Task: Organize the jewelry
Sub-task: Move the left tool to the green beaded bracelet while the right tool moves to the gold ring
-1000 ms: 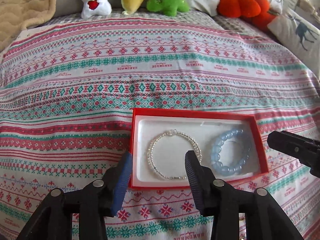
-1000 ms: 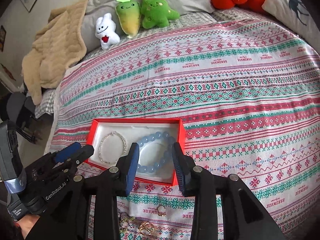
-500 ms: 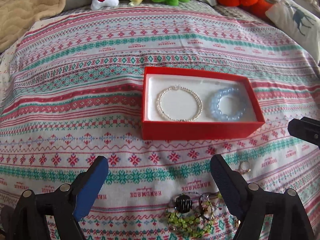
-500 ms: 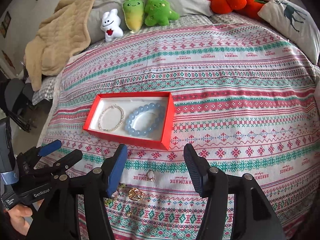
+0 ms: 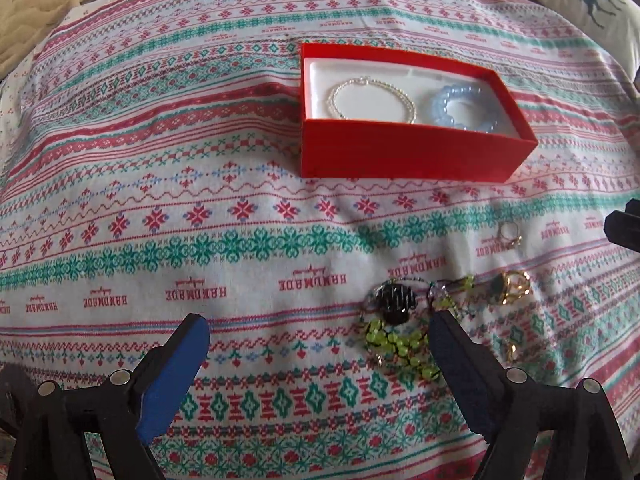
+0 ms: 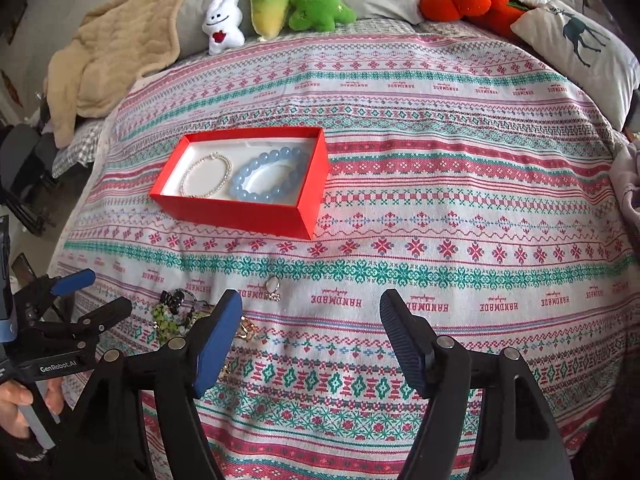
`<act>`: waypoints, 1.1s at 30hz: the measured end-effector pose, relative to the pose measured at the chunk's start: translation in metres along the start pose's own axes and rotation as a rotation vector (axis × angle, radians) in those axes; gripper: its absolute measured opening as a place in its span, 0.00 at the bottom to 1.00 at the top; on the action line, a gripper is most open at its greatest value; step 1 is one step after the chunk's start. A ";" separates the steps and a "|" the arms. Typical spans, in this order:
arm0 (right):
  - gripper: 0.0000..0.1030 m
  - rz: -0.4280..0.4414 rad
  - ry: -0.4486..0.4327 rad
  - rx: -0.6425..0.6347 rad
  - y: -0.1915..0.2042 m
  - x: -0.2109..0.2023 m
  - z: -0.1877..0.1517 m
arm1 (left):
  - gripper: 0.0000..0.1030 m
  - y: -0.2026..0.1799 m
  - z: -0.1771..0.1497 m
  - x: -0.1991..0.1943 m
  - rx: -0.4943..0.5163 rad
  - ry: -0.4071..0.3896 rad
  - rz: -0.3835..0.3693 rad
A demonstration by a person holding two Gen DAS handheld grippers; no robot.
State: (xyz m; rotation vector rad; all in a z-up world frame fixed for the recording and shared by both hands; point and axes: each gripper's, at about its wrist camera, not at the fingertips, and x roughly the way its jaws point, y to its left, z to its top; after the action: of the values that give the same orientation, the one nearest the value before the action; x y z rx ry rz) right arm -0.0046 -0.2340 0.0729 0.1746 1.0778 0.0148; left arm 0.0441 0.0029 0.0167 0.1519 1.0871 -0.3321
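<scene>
A bed is covered with a patterned bedspread (image 6: 440, 152) in red, green and white bands. On it sits an open red box (image 6: 244, 212) with a white lining. Inside lie two bracelets side by side: a thin silver bracelet (image 6: 206, 174) on the box's left and a chunky pale blue bead bracelet (image 6: 270, 176) on its right.

Nearer the viewer, apart from the box, loose jewelry lies on the bedspread: a small ring (image 6: 273, 285) on its own, a gold ring (image 5: 516, 286), and a tangle with a black bead piece (image 5: 396, 300) and a green bead bracelet (image 5: 400, 346).

The left tool (image 5: 318, 344) hovers over the bedspread, its jaws wide apart and opening, nothing between them; the green beads lie just beside its right finger. The right tool (image 6: 310, 320) is also empty, jaws apart and opening, over bare fabric. A hand (image 6: 18, 404) grips the left tool's handle.

Plush toys (image 6: 276, 8), a beige blanket (image 6: 116, 52) and a deer-print pillow (image 6: 576, 48) line the far end of the bed.
</scene>
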 end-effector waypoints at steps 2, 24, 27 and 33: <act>0.72 -0.008 0.020 -0.017 0.001 0.005 -0.008 | 0.89 0.002 -0.006 0.004 0.011 0.015 0.011; 0.72 -0.043 0.165 -0.149 0.031 0.044 -0.045 | 0.61 -0.019 -0.027 0.014 0.089 0.009 -0.148; 0.72 -0.044 0.168 -0.149 0.032 0.045 -0.044 | 0.42 -0.017 -0.024 0.023 0.050 0.058 -0.178; 0.72 -0.043 0.177 -0.146 0.031 0.047 -0.043 | 0.17 -0.012 -0.025 0.033 0.016 0.083 -0.146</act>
State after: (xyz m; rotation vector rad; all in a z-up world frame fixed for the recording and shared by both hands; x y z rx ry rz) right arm -0.0174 -0.1929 0.0166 0.0185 1.2523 0.0706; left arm 0.0334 -0.0075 -0.0236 0.1016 1.1810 -0.4685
